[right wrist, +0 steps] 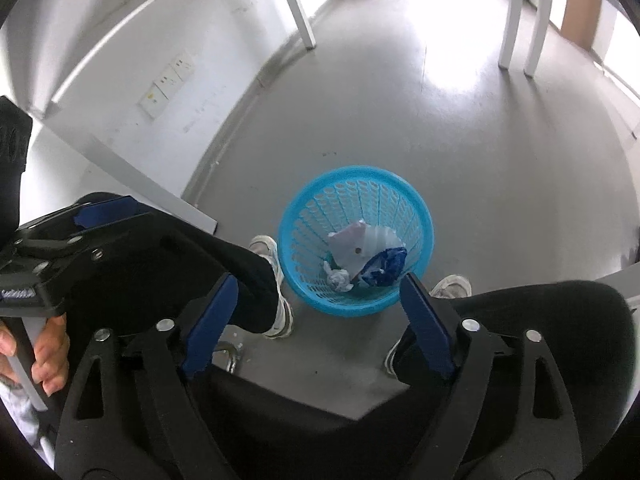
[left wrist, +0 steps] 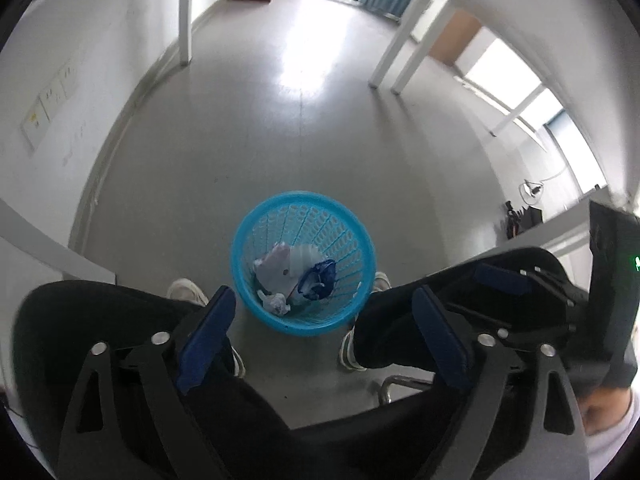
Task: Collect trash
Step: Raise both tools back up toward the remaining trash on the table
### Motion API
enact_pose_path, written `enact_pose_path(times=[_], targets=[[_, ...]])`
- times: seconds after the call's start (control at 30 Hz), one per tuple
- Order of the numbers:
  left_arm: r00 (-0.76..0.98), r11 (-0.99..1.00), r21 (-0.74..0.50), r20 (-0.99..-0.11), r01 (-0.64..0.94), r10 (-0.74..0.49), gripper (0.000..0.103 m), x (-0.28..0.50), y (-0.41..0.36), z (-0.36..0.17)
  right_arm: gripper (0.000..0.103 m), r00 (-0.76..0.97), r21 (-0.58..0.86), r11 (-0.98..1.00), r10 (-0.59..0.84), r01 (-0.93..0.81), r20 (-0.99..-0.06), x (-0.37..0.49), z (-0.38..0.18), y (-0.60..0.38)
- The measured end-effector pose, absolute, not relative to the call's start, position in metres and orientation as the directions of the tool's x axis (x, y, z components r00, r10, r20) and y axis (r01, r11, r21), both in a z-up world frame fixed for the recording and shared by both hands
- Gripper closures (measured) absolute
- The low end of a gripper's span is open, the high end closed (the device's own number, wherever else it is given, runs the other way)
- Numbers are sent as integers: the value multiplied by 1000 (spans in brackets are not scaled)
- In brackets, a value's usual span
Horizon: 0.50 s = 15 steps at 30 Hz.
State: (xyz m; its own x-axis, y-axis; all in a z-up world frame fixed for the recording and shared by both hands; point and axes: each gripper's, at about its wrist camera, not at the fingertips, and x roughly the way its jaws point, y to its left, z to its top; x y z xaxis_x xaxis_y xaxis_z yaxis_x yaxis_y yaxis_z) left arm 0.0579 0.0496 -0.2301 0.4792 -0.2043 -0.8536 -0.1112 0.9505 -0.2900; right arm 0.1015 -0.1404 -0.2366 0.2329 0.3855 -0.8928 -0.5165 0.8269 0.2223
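Note:
A light blue mesh wastebasket (left wrist: 276, 322) (right wrist: 416, 200) stands on the grey floor between a seated person's feet. Inside lie a white plastic wrapper (left wrist: 276, 266) (right wrist: 360, 246), a crumpled blue wrapper (left wrist: 318, 278) (right wrist: 384, 266) and a small white paper ball (left wrist: 276, 304) (right wrist: 338, 278). My left gripper (left wrist: 322, 300) hangs above the basket, open, nothing between its blue pads. My right gripper (right wrist: 320, 286) is also open and empty above the basket. In the left wrist view the right gripper (left wrist: 460, 288) shows at the right; in the right wrist view the left gripper (right wrist: 100, 210) shows at the left.
The person's black-trousered knees (left wrist: 100, 320) (right wrist: 540, 320) and white shoes (left wrist: 184, 290) (right wrist: 450, 284) flank the basket. White table legs (left wrist: 394, 56) (right wrist: 516, 20) stand farther off. A white wall with sockets (right wrist: 168, 84) runs on the left. A metal chair base (left wrist: 396, 386) sits below.

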Motion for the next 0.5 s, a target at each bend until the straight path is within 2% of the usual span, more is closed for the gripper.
enact_pose_path(times=[0.13,0.5], targets=[[527,963,-251,-834,-97,-165,6,32,43,-201,10,280,202,811,406,-549,-870,78,-209,-152],[650,962,-263,-744,-74,-154,6,-6,37,-141,9,440,176,808,472,-562,-764,45,-128,-190]])
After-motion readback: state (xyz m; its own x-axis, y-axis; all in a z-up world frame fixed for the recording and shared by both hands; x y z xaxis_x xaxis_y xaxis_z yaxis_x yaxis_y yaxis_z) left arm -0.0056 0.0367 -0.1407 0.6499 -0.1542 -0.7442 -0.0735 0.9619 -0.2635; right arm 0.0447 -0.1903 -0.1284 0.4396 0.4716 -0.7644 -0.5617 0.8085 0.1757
